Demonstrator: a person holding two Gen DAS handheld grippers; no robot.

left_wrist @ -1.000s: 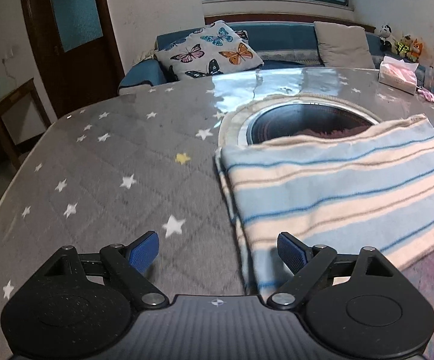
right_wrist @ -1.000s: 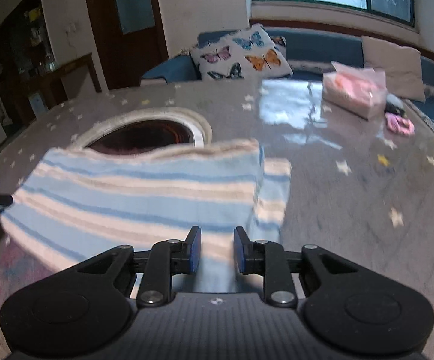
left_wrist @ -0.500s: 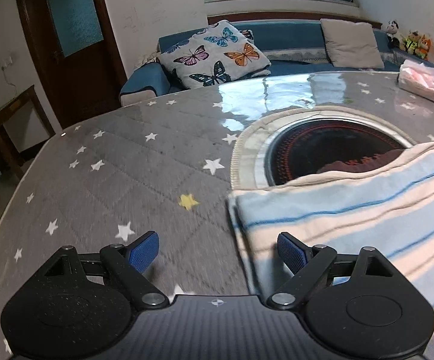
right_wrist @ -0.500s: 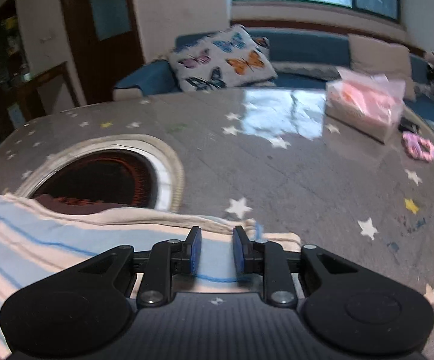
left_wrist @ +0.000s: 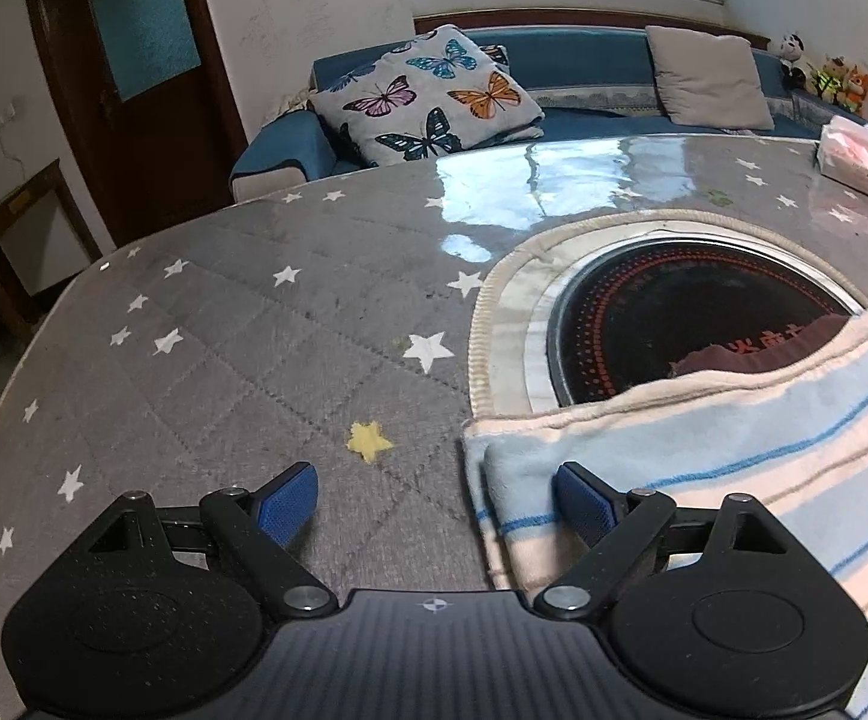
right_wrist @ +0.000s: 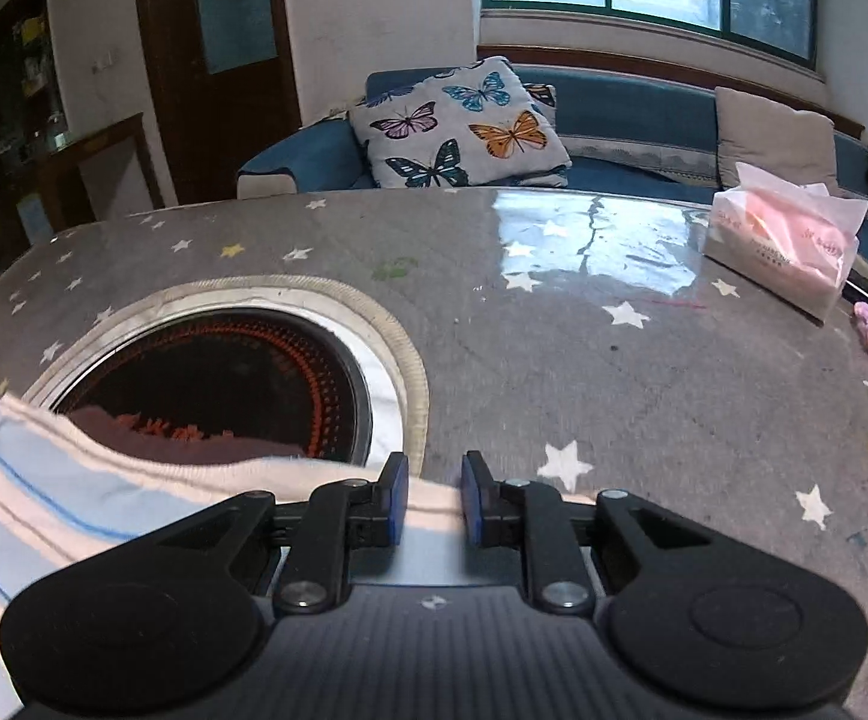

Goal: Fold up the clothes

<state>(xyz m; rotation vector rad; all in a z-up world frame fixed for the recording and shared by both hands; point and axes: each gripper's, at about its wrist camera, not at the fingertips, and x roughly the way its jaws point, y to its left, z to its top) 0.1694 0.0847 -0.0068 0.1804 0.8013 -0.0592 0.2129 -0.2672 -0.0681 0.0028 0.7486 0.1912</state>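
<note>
A: Where's the striped cloth?
B: Folded on the quilted star desk, its edge overlapping the round burner.
A: Jaws?
B: Left gripper wide, straddling the corner; right gripper narrow (grip unclear).

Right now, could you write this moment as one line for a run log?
task: fold clothes | left claw: open, astride striped cloth corner | right claw: nearly closed over cloth edge, grip unclear | cloth: partly covers round burner

Butterfly cushion, tissue pack, sofa
</note>
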